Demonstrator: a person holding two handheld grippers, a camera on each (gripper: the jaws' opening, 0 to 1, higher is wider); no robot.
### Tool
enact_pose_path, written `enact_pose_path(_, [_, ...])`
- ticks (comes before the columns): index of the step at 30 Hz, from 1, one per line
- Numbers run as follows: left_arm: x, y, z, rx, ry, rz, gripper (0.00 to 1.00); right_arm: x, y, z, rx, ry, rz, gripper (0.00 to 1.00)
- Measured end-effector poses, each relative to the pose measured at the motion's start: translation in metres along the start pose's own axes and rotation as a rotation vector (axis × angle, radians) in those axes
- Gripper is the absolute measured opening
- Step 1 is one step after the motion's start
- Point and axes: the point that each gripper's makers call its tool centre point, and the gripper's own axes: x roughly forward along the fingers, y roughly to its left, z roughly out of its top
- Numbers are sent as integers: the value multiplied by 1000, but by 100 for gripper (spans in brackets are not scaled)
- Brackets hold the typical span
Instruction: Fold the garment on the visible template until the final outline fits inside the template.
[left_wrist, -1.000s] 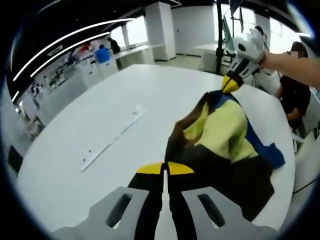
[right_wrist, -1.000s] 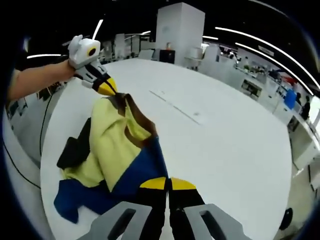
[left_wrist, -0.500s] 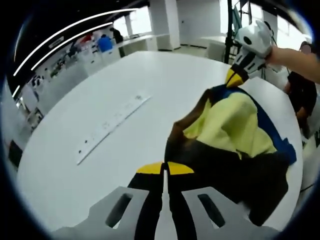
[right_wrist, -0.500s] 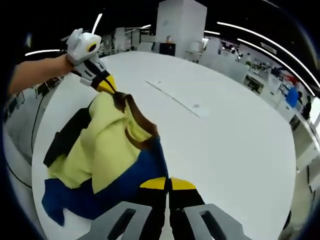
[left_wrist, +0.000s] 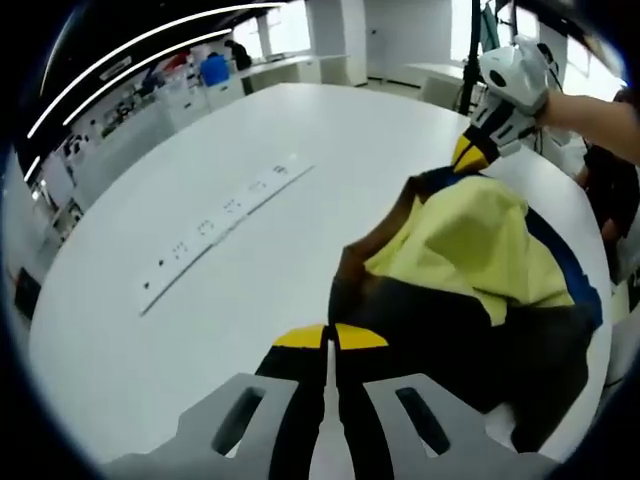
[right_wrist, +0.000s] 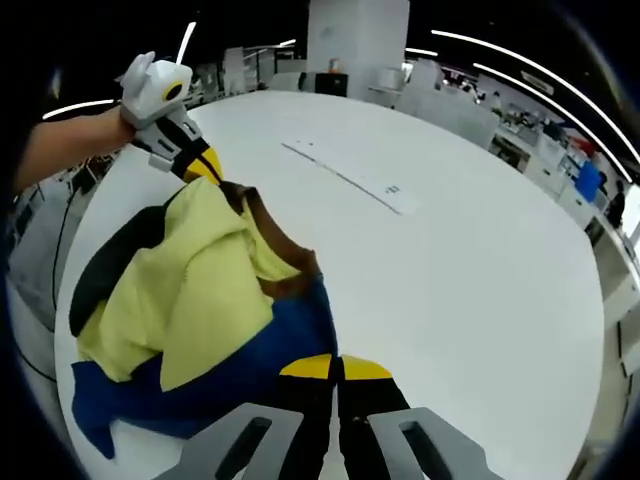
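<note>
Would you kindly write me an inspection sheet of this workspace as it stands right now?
Surface: round white table, bare around the cloth.
Job's things: yellow, blue and brown garment, bunched and unfolded; a flat template outline cannot be made out.
Clutter: long white strip lying flat, apart from the garment.
Grippers: left gripper shut on the garment's dark edge; right gripper shut on its blue edge.
Cables: dark cable hanging past the table's edge.
Surroundings: open office, desks, white pillar, ceiling light strips.
</note>
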Motion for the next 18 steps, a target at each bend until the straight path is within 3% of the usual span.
enact_pose_path(18, [4, 6, -7, -33, 19, 5, 0, 1, -3, -4, 22, 16, -16, 3])
